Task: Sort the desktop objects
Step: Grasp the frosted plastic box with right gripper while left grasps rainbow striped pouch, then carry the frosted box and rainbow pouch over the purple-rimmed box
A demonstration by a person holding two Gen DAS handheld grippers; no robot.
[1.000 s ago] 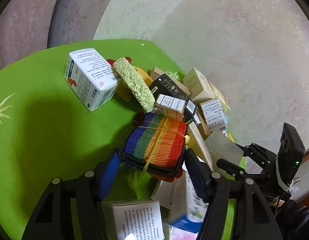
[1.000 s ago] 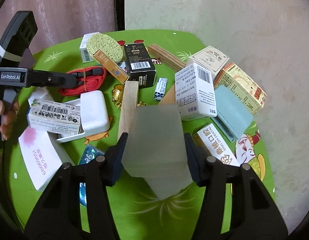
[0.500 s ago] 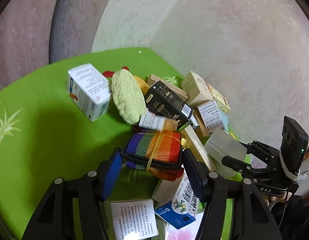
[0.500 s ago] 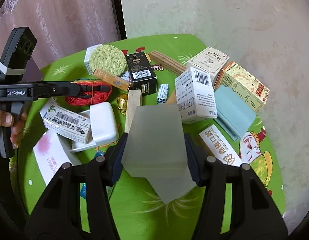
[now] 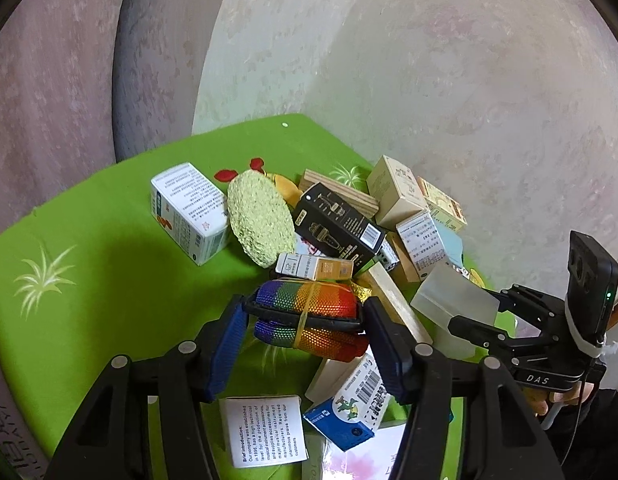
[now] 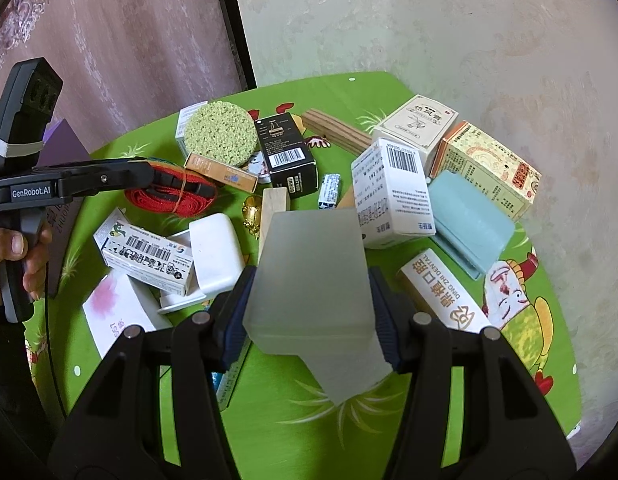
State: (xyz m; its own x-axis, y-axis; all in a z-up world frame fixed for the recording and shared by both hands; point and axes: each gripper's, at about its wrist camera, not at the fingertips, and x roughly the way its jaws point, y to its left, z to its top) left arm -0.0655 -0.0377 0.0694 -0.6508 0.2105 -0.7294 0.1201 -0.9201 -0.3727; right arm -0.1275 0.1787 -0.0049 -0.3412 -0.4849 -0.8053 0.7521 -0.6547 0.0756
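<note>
**Two items are held above a still-crowded green table [image 6: 349, 432] as sorting is judged to be at an early stage.**

The left gripper [image 5: 305, 316] is seen clamped on a rainbow strap bundle [image 5: 309, 312] bound with a rubber band, the bundle raised just over the pile; the right gripper [image 6: 309, 304] is seen closed on a frosted translucent box [image 6: 313, 276], both sides pressed by the pads. No grouping can be made out yet: a green sponge [image 6: 221, 132], a black carton [image 6: 287, 156], a white barcode box [image 6: 393, 196], a pale blue case [image 6: 469, 220] and several other cartons are left jumbled together, touching or overlapping. A sorted area cannot be identified, so nearly all the work is judged to remain.
</note>
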